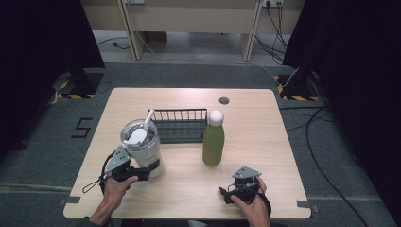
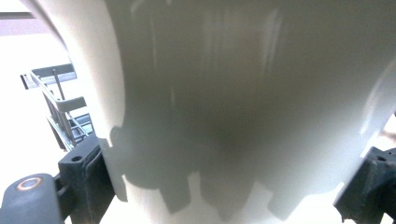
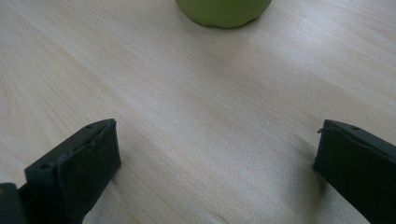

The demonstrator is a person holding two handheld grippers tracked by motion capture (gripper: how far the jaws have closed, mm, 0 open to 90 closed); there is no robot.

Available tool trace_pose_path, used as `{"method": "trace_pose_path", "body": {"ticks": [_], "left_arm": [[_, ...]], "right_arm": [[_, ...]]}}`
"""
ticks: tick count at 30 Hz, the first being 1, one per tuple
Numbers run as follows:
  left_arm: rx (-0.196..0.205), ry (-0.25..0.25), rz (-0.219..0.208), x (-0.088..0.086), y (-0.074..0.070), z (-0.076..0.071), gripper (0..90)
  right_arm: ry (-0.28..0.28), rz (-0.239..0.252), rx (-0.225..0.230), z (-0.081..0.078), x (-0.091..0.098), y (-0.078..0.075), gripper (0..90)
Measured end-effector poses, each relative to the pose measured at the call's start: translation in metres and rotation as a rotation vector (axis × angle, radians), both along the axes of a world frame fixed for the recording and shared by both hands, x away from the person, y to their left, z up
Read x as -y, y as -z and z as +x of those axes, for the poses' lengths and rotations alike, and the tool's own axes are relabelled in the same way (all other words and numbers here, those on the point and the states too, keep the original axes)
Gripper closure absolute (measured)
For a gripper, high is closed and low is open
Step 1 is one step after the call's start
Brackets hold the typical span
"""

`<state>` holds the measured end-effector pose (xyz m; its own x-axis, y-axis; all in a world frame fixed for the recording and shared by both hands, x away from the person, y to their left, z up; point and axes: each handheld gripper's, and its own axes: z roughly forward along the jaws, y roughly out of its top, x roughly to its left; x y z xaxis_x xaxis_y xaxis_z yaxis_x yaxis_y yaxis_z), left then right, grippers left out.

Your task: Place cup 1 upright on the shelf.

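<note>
A white tumbler (image 1: 142,149) with lid and straw was gripped by the left gripper (image 1: 142,171), while the right gripper (image 3: 217,168) was held open near a green bottle (image 1: 213,143).

The right gripper (image 3: 217,163) has its jaws spread wide over the wooden table (image 3: 187,93); top centre, probably a green bottle's base (image 3: 223,11).
</note>
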<state>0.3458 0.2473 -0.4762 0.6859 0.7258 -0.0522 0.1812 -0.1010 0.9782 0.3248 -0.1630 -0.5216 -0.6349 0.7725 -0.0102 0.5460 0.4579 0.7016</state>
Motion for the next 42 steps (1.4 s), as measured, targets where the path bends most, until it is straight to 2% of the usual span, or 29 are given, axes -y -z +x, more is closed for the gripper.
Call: {"method": "trace_pose_path", "body": {"ticks": [16,23,29,42], "left_arm": [[0.010,0.008,0.009,0.001,-0.018,0.014,10.5],[0.015,0.025,0.003,0.003,-0.030,0.027,10.4],[0.026,0.029,0.029,0.006,-0.041,0.038,10.4],[0.018,0.034,0.005,0.010,-0.067,0.064,10.4]], "right_arm": [[0.001,0.000,-0.001,0.000,0.000,0.000,0.4],[-0.002,-0.001,0.001,0.000,0.000,0.000,0.4],[-0.002,-0.001,0.001,0.000,0.000,0.000,0.4],[-0.001,-0.001,0.001,0.000,0.000,0.000,0.4]]}}
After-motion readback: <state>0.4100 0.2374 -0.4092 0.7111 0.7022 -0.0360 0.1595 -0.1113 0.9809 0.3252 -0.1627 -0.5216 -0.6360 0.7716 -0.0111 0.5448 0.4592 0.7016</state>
